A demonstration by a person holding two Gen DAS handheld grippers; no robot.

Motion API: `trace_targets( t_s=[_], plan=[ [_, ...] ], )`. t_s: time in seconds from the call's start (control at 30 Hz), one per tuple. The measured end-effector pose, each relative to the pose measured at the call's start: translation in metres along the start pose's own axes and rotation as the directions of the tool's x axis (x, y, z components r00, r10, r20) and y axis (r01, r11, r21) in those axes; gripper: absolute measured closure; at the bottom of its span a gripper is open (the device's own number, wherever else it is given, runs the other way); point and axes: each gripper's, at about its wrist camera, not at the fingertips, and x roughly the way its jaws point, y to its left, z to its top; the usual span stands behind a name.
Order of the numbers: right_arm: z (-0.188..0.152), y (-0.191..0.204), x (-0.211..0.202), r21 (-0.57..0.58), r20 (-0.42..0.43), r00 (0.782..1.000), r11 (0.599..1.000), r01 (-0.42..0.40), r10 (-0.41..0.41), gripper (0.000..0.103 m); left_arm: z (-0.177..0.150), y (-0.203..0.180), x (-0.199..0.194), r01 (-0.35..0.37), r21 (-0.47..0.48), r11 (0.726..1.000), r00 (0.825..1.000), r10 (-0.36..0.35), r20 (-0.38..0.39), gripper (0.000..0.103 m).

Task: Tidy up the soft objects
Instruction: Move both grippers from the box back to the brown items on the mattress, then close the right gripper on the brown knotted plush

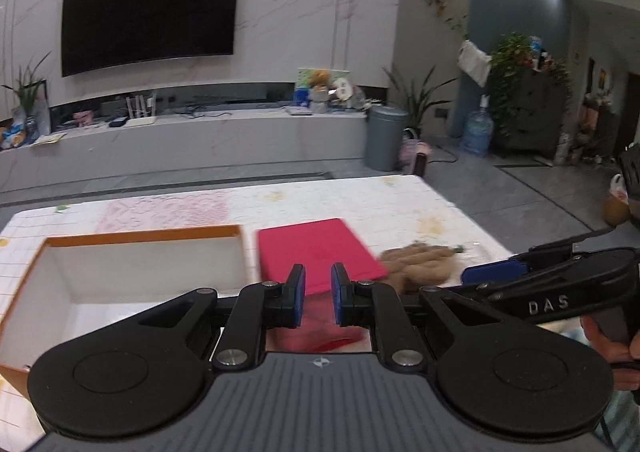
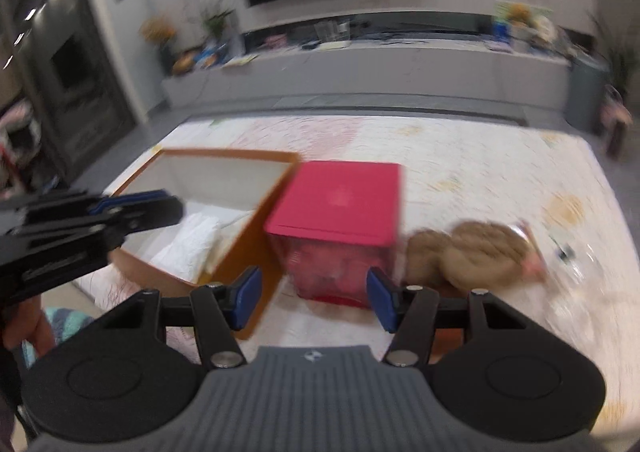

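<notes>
An open orange box [image 1: 132, 240] with a white inside stands at the left of the table; in the right wrist view [image 2: 256, 220] a white soft cloth [image 2: 192, 244] lies inside it. A pink lidded box [image 1: 316, 252] [image 2: 340, 204] stands right of it. A tan plush toy [image 1: 420, 264] [image 2: 476, 252] lies right of the pink box. My left gripper [image 1: 318, 292] hovers above the pink box's near edge, jaws slightly apart and empty. My right gripper [image 2: 314, 298] is open and empty in front of the pink box; it also shows at the right of the left wrist view [image 1: 496, 272].
The table carries a pale patterned cloth [image 1: 360, 196] [image 2: 480, 156]. Small clear items [image 2: 568, 252] lie right of the plush. Beyond the table are a TV wall, a low white cabinet [image 1: 200, 140], a grey bin [image 1: 386, 136] and a water bottle [image 1: 476, 132].
</notes>
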Motion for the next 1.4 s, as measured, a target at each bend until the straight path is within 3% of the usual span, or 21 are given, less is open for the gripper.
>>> trace_targets(
  t_s=[0.13,0.27,0.5,0.6,0.73,0.83,1.07,1.27,1.4],
  plan=[
    [-0.024,-0.036,-0.022,0.091,0.022,0.994,0.990,0.109,-0.111,0.043,-0.011,-0.029,0.019,0.065,0.028,0.998,0.997,-0.063,-0.043,0.085],
    [-0.045,-0.069,-0.030,0.189,-0.020,0.982,0.964,0.186,-0.186,0.042,-0.023,-0.052,0.046,0.099,0.064,0.993,0.991,-0.092,-0.101,0.085],
    [-0.067,-0.097,-0.015,0.256,-0.078,0.970,0.935,0.244,-0.232,0.041,-0.034,-0.075,0.077,0.119,0.139,0.983,0.984,-0.098,-0.152,0.073],
    [-0.063,-0.103,-0.008,0.267,-0.070,0.972,0.934,0.237,-0.226,0.040,-0.034,-0.074,0.082,0.106,0.118,0.987,0.985,-0.088,-0.147,0.071],
    [-0.046,-0.108,-0.004,0.266,-0.040,0.975,0.938,0.222,-0.220,0.020,-0.033,-0.073,0.095,0.057,0.091,0.994,0.984,-0.041,-0.173,0.071],
    [-0.030,-0.112,0.007,0.286,-0.014,0.979,0.937,0.200,-0.205,0.014,-0.032,-0.070,0.105,0.044,0.064,0.997,0.978,-0.030,-0.204,0.071],
    [-0.003,-0.137,0.050,0.416,-0.042,0.979,0.887,0.199,-0.200,0.014,-0.028,-0.066,0.128,0.020,-0.017,1.000,0.957,-0.025,-0.288,0.071],
    [0.002,-0.151,0.085,0.475,-0.072,0.977,0.855,0.210,-0.199,0.015,-0.026,-0.070,0.143,0.006,-0.020,1.000,0.950,-0.012,-0.313,0.071],
    [-0.004,-0.155,0.098,0.482,-0.069,0.984,0.858,0.178,-0.166,0.023,-0.029,-0.067,0.150,0.007,-0.054,0.999,0.940,-0.025,-0.339,0.071]
  ],
)
